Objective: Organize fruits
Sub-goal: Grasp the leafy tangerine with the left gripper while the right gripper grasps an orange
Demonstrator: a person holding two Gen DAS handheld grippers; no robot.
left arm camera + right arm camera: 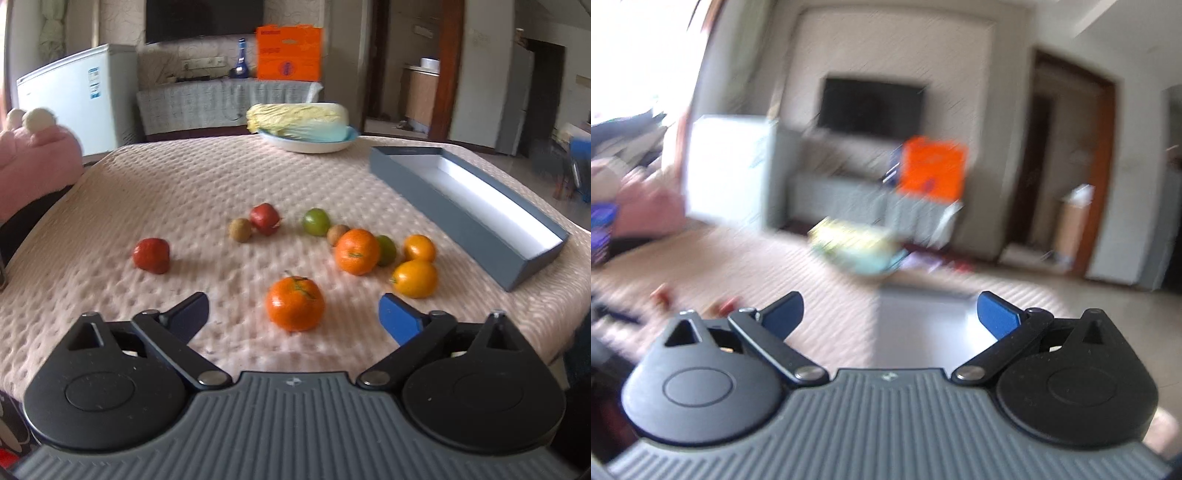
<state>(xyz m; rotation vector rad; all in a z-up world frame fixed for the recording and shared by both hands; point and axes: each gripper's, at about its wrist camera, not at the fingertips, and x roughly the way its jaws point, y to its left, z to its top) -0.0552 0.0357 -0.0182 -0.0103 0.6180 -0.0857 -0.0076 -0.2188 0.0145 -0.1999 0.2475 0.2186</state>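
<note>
The left gripper [293, 314] hangs with its jaws spread wide and empty, an orange mandarin [294, 303] lying on the cloth-covered worktop [184, 184] right between the fingertips. More fruits lie scattered beyond it, and a long grey box [469, 210] sits empty to the right. The right gripper [890, 314], in a blurred view, also has its jaws released, holding nothing.
</note>
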